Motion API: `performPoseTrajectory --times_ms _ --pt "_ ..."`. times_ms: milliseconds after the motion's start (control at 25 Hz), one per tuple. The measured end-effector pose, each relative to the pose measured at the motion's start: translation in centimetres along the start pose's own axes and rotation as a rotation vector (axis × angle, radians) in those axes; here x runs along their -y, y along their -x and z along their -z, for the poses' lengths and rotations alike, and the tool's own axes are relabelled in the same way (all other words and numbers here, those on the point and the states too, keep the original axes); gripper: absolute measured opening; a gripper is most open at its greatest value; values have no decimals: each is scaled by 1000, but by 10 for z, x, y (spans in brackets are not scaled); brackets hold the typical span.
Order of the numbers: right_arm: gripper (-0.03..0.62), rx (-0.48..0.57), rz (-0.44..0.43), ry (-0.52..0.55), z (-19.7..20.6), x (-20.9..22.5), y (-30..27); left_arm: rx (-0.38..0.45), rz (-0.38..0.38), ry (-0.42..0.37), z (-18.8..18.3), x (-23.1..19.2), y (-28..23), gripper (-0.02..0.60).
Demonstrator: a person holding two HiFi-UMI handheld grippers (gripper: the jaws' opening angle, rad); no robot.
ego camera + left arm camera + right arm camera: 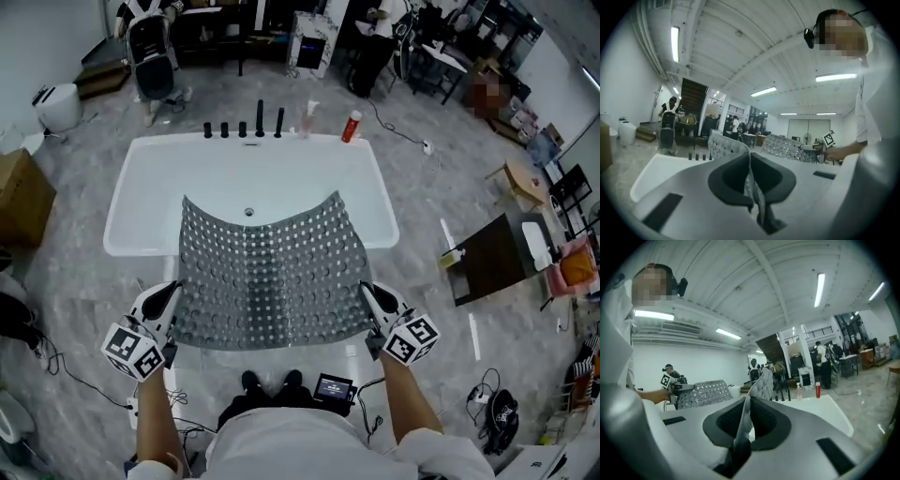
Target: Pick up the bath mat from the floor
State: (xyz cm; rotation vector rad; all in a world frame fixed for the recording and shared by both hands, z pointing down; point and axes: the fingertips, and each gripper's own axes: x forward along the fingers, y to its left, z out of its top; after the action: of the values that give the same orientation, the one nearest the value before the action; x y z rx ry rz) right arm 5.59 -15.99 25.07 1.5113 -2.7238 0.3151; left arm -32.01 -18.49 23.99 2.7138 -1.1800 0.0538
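Observation:
The grey perforated bath mat [267,277] hangs spread out in the air, its far edge over the white bathtub [141,178]. My left gripper [167,302] is shut on the mat's near left corner. My right gripper [372,302] is shut on the near right corner. In the left gripper view the mat's edge [752,187] is pinched between the dark pads and the rest of the mat [724,145] curves away. In the right gripper view the mat [745,420] runs up from between the jaws, and the other gripper [677,387] holds the opposite corner.
Black taps [242,127] and two bottles [351,127] stand on the tub's far rim. A dark low table [492,258] is at the right and a cardboard box [21,197] at the left. Cables and a small device [333,386] lie by the person's feet. People stand in the background.

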Motion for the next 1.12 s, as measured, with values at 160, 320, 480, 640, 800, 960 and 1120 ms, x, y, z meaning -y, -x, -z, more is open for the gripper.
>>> performPoseTrajectory --times_ms 160,320,480,640,800,960,1120 --pt "40 60 -7 45 -32 -22 18 52 5 -48 -37 32 9 18" --pt "40 102 -30 32 -43 -35 28 27 17 -111 -54 57 16 20" --pt "40 132 -50 45 -45 -40 44 16 16 -134 -55 86 22 18" --pt "40 154 -96 48 -43 -32 69 20 -4 -132 -45 127 21 18" --pt "40 151 -142 79 -43 -24 105 36 -32 -84 -33 172 25 18" --pt "40 140 -152 132 -37 -16 135 70 -100 -51 -23 203 34 18" --pt "40 150 -157 124 -22 -6 163 97 -163 -81 -13 240 50 18"
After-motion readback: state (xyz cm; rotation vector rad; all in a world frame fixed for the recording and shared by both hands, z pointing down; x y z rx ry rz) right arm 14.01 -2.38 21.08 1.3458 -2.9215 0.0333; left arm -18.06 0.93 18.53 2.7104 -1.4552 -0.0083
